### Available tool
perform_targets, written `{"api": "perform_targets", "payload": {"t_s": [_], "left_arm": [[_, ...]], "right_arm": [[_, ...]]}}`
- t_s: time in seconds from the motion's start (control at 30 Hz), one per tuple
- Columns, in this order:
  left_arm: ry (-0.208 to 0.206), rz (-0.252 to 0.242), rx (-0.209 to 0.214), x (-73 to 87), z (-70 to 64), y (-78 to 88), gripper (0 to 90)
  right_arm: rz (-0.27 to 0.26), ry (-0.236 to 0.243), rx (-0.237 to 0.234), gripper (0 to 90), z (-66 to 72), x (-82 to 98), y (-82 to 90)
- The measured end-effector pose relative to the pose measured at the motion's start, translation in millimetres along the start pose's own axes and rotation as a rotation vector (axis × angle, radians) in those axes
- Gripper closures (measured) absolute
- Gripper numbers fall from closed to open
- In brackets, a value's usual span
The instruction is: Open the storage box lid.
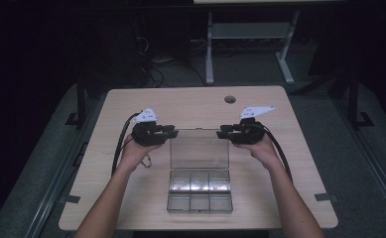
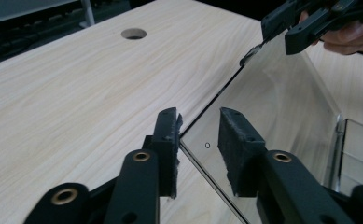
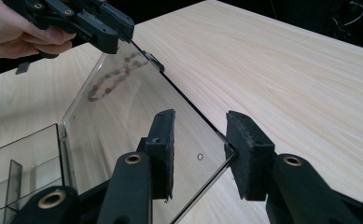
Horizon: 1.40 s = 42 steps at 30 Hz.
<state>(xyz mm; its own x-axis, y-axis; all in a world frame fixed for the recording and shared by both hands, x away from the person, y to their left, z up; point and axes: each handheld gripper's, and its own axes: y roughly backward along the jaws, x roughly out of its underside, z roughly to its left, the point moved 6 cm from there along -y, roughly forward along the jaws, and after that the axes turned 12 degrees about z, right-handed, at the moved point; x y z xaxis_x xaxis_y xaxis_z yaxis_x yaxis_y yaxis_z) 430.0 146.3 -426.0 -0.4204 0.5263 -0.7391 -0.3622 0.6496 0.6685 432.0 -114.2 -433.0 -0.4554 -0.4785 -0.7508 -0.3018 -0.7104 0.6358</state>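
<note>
A clear plastic compartment box (image 1: 199, 191) sits mid-desk (image 1: 131, 106), its lid (image 1: 199, 148) swung open. The left gripper (image 2: 198, 130) and right gripper (image 3: 198, 138) straddle the lid's far corners, jaws parted, not clamping. The lid looks light, stiff, slick and brittle; the corners suit gripping best.

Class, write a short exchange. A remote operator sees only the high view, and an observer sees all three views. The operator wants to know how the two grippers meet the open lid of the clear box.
Operator: Is the left gripper clamped on the lid?
Observer: No. In the left gripper view its fingers stand apart, with the lid's corner between them.
Operator: And the right gripper?
Observer: The same. The right gripper view shows a clear gap between its fingers, which straddle the other far corner.
Operator: Is anything behind the lid?
Observer: Yes. A string of brownish beads shows through it, near the left hand.
</note>
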Motion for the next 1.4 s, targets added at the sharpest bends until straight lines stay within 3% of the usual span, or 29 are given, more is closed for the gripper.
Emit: {"api": "perform_targets", "payload": {"t_s": [0.2, 1.4], "left_arm": [[0.011, 0.024, 0.005, 2.9, 2.8, -7.7, 61.8], [0.08, 0.066, 0.026, 19.0, 14.7, -26.0, 63.8]], "right_arm": [[0.007, -0.011, -0.005, 62.4, -4.6, 2.4, -4.3], [0.076, -0.082, -0.006, 56.7, -17.8, 15.3, -27.8]]}}
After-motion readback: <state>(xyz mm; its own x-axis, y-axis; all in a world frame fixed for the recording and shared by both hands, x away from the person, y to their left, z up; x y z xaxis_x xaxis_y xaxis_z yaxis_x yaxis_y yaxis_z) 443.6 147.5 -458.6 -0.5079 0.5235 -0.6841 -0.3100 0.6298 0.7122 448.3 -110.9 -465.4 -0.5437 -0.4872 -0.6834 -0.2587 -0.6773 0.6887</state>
